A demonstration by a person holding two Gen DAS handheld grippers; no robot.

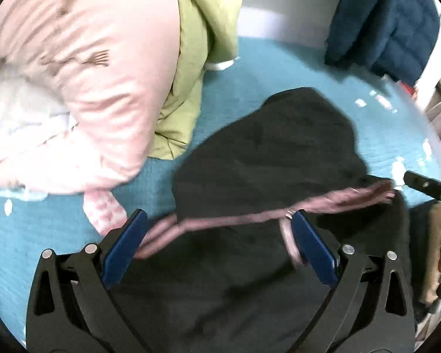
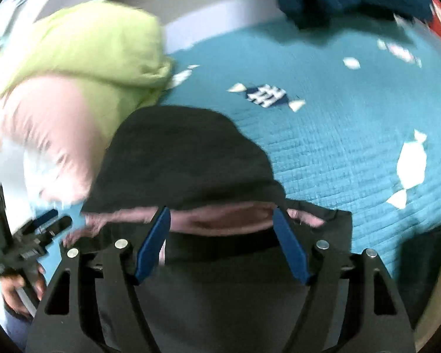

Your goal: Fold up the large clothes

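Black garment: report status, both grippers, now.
Left gripper and right gripper open, over black garment. Garment heaped on teal bedspread, unfolded. Pink and green quilts crowd its far-left edge.

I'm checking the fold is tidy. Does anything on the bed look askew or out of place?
The black garment lies rumpled, its pink lining showing as a crooked band. Pink and green bedding is heaped at its left.

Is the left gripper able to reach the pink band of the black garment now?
Probably yes. The left gripper is open right over the pink band of the black garment, and nothing lies between them.
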